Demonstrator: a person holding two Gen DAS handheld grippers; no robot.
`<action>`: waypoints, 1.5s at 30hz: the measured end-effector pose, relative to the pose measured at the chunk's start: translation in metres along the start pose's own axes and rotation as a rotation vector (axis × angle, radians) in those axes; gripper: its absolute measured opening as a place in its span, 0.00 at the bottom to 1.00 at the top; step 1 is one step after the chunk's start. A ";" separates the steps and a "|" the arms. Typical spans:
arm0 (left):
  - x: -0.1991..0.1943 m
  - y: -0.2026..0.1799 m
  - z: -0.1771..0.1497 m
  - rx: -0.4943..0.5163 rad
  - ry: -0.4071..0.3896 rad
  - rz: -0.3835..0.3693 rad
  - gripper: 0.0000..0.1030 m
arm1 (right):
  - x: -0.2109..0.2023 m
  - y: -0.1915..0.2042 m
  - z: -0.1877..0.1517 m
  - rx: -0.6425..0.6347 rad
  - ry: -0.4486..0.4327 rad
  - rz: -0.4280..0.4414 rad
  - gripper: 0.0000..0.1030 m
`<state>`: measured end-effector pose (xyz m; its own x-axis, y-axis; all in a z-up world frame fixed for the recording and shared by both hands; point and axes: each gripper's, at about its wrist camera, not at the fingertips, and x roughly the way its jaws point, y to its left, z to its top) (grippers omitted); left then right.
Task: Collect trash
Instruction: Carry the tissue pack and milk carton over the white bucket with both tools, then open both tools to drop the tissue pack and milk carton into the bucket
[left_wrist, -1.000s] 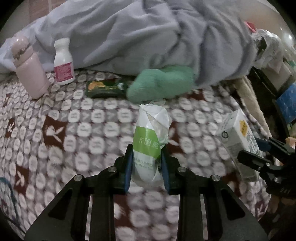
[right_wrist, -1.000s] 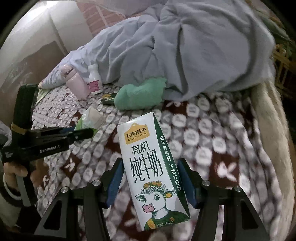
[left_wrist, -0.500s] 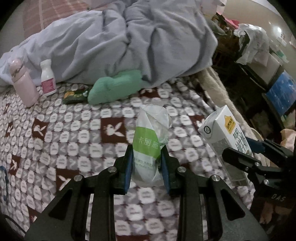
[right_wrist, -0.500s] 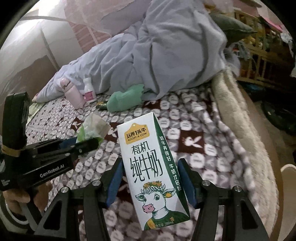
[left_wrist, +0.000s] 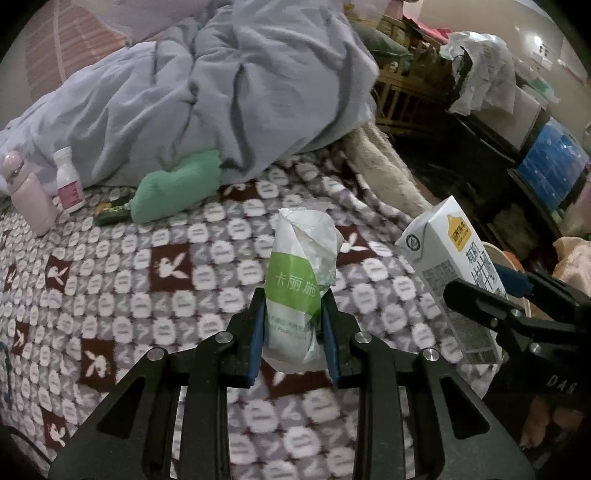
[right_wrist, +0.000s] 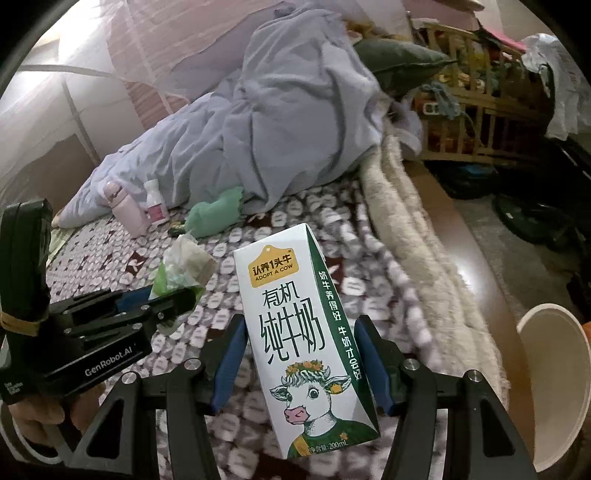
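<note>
My left gripper (left_wrist: 293, 325) is shut on a crumpled white-and-green tissue packet (left_wrist: 301, 273), held upright above the patterned blanket (left_wrist: 147, 288). From the right wrist view the same packet (right_wrist: 184, 269) sticks out of that gripper at the left. A white-and-green milk carton (right_wrist: 303, 332) with a cow picture stands between the blue pads of my right gripper (right_wrist: 299, 363), which is shut on it. In the left wrist view the carton (left_wrist: 450, 266) shows at the right, over the bed's edge.
A pink bottle (left_wrist: 27, 199), a small white bottle (left_wrist: 68, 181), a dark wrapper (left_wrist: 110, 214) and a green cloth (left_wrist: 173, 192) lie by the grey duvet (left_wrist: 221, 92). A white round bin rim (right_wrist: 550, 384) is at lower right. Wooden furniture (right_wrist: 472, 99) stands beyond the bed.
Both grippers have pulled back from the duvet and risen a little, carrying the packet and carton toward the bed's edge. The white bin rim has come into the right wrist view.
</note>
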<state>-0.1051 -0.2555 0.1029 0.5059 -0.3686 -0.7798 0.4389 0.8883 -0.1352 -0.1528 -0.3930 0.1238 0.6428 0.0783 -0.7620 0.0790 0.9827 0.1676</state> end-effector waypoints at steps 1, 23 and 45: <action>0.001 -0.003 0.000 0.005 0.001 -0.002 0.25 | -0.002 -0.003 -0.001 0.007 -0.004 -0.003 0.56; 0.018 -0.112 0.016 0.153 0.011 -0.114 0.25 | -0.054 -0.100 -0.021 0.172 -0.061 -0.131 0.56; 0.054 -0.232 0.022 0.314 0.081 -0.257 0.25 | -0.092 -0.210 -0.062 0.380 -0.067 -0.287 0.56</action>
<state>-0.1629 -0.4881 0.1057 0.2959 -0.5337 -0.7922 0.7550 0.6387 -0.1483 -0.2757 -0.5964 0.1194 0.6012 -0.2109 -0.7708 0.5252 0.8312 0.1822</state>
